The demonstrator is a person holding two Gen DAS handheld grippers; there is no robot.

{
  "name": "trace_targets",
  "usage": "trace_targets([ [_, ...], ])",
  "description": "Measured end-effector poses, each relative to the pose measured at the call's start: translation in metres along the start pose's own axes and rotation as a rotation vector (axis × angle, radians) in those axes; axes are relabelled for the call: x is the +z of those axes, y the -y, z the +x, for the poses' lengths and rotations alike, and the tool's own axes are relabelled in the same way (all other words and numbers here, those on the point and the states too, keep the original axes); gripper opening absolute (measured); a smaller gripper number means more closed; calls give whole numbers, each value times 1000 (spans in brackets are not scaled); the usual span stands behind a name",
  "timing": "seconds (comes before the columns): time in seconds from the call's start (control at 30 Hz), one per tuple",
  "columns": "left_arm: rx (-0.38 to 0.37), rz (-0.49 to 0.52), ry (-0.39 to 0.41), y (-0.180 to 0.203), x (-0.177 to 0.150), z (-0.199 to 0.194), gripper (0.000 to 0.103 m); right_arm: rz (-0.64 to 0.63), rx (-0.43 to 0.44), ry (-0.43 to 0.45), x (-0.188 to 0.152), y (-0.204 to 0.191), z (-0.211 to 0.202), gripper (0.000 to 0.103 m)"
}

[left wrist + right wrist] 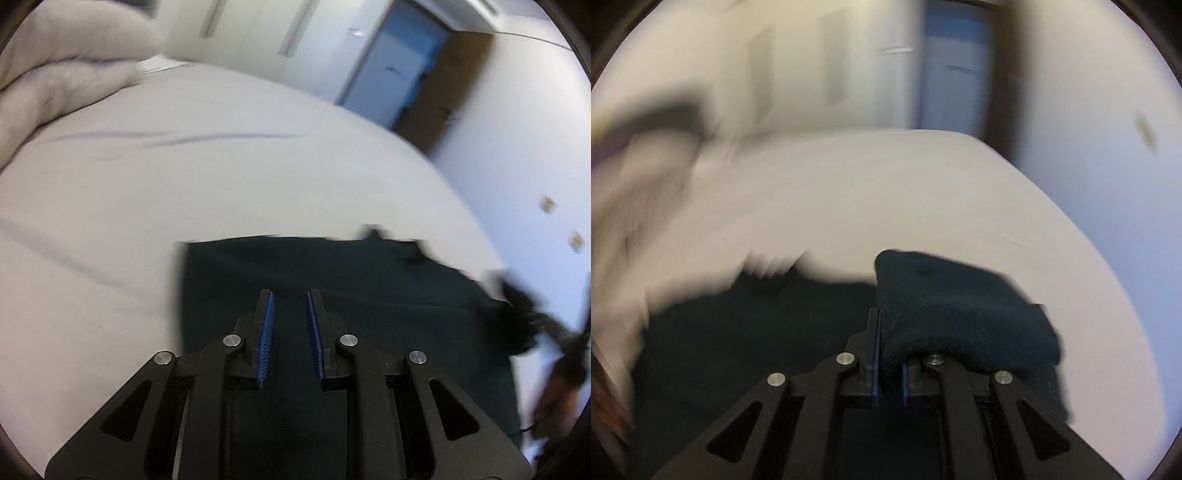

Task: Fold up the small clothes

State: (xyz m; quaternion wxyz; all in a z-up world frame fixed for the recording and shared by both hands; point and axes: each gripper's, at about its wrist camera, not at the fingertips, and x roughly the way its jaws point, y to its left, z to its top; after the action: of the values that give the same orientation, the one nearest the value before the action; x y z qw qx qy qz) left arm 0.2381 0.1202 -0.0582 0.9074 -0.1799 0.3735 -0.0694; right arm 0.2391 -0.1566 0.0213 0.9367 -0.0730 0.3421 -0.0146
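Note:
A dark teal garment lies spread on the white bed. My left gripper hovers over its near part, jaws open and empty, blue pads showing. In the right wrist view my right gripper is shut on a bunched fold of the same dark garment, which drapes over the right finger and hides it. The rest of the garment lies flat to the left. That view is strongly blurred by motion.
A pile of pale bedding sits at the far left of the bed. A white wardrobe and a blue doorway stand behind. The other gripper and hand show blurred at the right edge.

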Motion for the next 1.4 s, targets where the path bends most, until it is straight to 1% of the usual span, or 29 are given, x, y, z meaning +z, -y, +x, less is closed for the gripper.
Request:
trace_targets([
  [0.03, -55, 0, -27, 14, 0, 1, 23, -79, -6, -25, -6, -30, 13, 9],
  [0.07, -122, -17, -62, 24, -2, 6, 27, -117, 3, -55, -13, -50, 24, 9],
  [0.1, -181, -40, -91, 31, -4, 11, 41, -130, 6, -74, -20, -61, 27, 9],
  [0.13, -222, -66, -116, 37, -7, 17, 65, -137, 1, -84, -27, -67, 31, 9],
  [0.17, -259, -103, -139, 42, -12, 24, 72, -135, 3, -88, -31, -67, 32, 10],
  [0.2, -293, -135, -153, 44, -16, 29, 74, -130, 11, -93, -38, -69, 30, 10],
  [0.23, -342, -182, -195, 48, -21, 39, 74, -125, 19, -99, -40, -67, 30, 10],
  [0.3, -391, -239, -254, 52, -28, 53, 74, -154, 22, -104, -43, -68, 31, 10],
  [0.37, -409, -275, -269, 53, -33, 60, 74, -256, -26, -88, -47, -75, 28, 10],
  [0.43, -414, -287, -257, 49, -37, 60, 74, -281, -43, -79, -53, -74, 26, 12],
  [0.5, -408, -300, -256, 42, -43, 59, 74, -300, -71, -76, -65, -74, 24, 22],
  [0.57, -411, -314, -251, 31, -48, 60, 74, -259, -32, -108, -64, -71, 26, 40],
  [0.6, -417, -319, -244, 27, -49, 59, 74, -206, 15, -113, -62, -66, 27, 46],
  [0.63, -420, -322, -233, 22, -50, 57, 74, -90, 129, -122, -60, -54, 25, 60],
  [0.67, -417, -316, -226, 19, -51, 57, 74, 4, 214, -123, -58, -43, 27, 65],
  [0.73, -405, -293, -216, 17, -51, 55, 74, 226, 345, -121, -59, -14, 28, 67],
  [0.8, -399, -273, -213, 15, -52, 54, 74, 520, 495, -129, -67, 27, 35, 67],
  [0.83, -399, -267, -211, 14, -52, 54, 74, 635, 542, -128, -72, 43, 39, 67],
  [0.87, -399, -264, -209, 14, -52, 55, 74, 763, 571, -128, -79, 61, 44, 67],
  [0.93, -397, -256, -203, 15, -54, 58, 74, 908, 581, -129, -86, 84, 52, 67],
  [0.97, -397, -253, -200, 15, -55, 59, 74, 962, 586, -128, -88, 93, 57, 63],
  [1.03, -394, -241, -193, 17, -56, 61, 74, 1020, 591, -117, -87, 102, 65, 62],
  [1.1, -393, -235, -194, 18, -56, 62, 74, 1011, 578, -126, -82, 101, 73, 49],
  [1.13, -397, -237, -196, 17, -56, 59, 74, 989, 571, -144, -77, 97, 77, 29],
  [1.17, -401, -243, -198, 16, -56, 59, 74, 964, 566, -163, -73, 91, 81, 16],
  [1.2, -407, -253, -202, 15, -55, 58, 74, 941, 544, -169, -70, 85, 80, 16],
  [1.27, -416, -274, -206, 14, -52, 59, 74, 828, 505, -119, -56, 68, 63, 15],
  [1.33, -432, -314, -212, 10, -48, 60, 74, 546, 445, -49, -35, 27, 36, 15],
  [1.4, -452, -355, -219, 6, -44, 62, 74, 92, 306, 41, -28, -41, 6, 15],
])
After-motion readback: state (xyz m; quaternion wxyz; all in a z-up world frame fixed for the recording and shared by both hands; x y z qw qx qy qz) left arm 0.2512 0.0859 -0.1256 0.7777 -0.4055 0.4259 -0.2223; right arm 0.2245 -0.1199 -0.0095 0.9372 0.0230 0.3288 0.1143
